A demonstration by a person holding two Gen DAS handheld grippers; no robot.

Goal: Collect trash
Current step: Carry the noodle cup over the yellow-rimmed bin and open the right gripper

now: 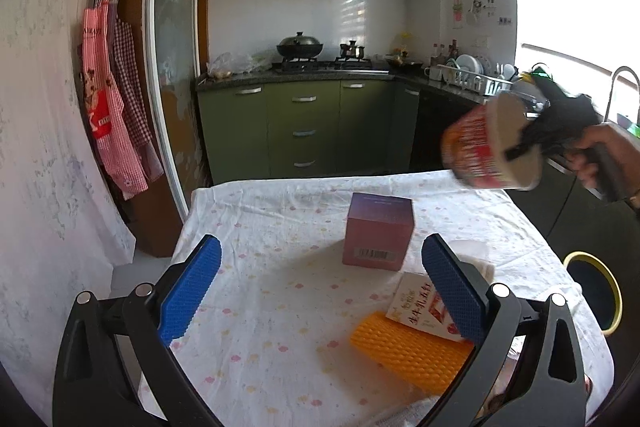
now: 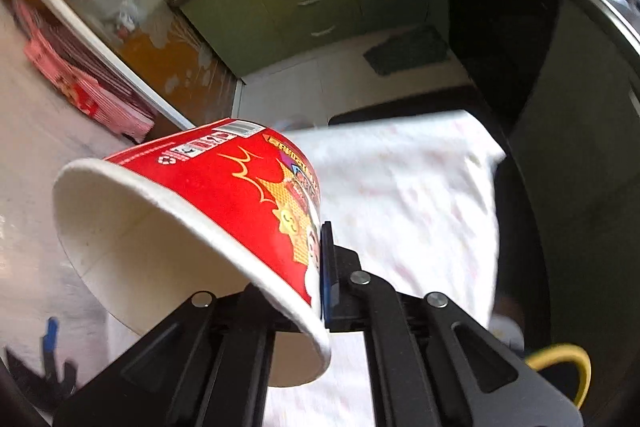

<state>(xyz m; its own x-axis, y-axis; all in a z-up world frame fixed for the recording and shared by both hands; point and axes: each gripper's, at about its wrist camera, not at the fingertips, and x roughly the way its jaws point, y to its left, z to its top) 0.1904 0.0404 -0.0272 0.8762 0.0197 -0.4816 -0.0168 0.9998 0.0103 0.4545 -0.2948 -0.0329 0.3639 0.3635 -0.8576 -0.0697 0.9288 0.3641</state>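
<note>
My right gripper (image 2: 318,267) is shut on the wall of a red paper noodle cup (image 2: 224,203), one pad outside and one inside, and the cup lies tilted with its white mouth toward the camera. In the left wrist view the same cup (image 1: 476,155) hangs in the air above the table's far right edge, held by the right gripper (image 1: 520,143) in a person's hand (image 1: 600,151). My left gripper (image 1: 320,287) stands open low over the table, nothing between its blue pads (image 1: 192,295). Ahead of it stand a pink-purple box (image 1: 378,231), a white and red carton (image 1: 420,305) and an orange ribbed piece (image 1: 408,351).
The table (image 1: 260,327) wears a white dotted cloth. A dark bin with a yellow rim (image 1: 598,291) stands at the table's right side, also seen as the bin (image 2: 568,363) low right. Green kitchen cabinets (image 1: 304,131) and a stove lie behind; aprons (image 1: 108,115) hang on the left wall.
</note>
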